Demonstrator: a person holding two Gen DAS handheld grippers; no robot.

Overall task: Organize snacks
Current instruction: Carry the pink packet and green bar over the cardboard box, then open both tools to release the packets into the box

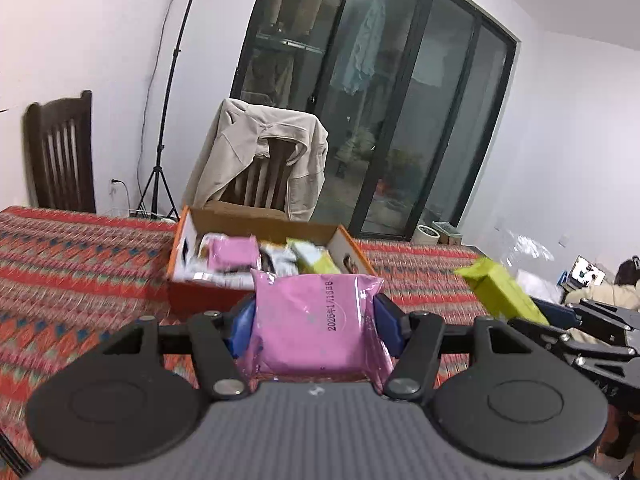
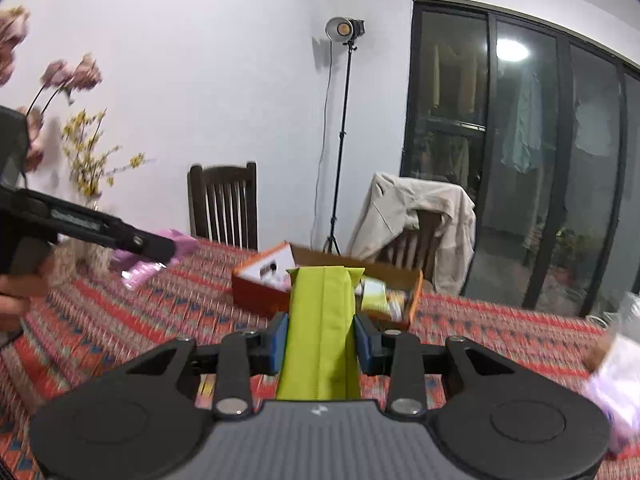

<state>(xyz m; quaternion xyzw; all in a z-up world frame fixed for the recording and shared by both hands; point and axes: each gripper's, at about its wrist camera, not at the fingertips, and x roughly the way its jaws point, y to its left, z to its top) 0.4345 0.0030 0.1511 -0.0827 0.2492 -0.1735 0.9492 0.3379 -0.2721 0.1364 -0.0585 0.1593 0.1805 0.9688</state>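
Left gripper (image 1: 316, 320) clamped on a pink packet (image 1: 318, 322), held above the patterned tablecloth (image 1: 80, 264) just short of the open cardboard box (image 1: 188, 296). Right gripper (image 2: 320, 340) clamped on a green packet (image 2: 322, 320), likewise raised on the near side of the box. Inside the box lie another pink packet (image 1: 234, 251), a yellow-green packet (image 1: 314, 260) and white wrappers (image 1: 276, 262). Beyond the box stands a chair (image 1: 268, 184) draped with a beige jacket (image 1: 240, 140).
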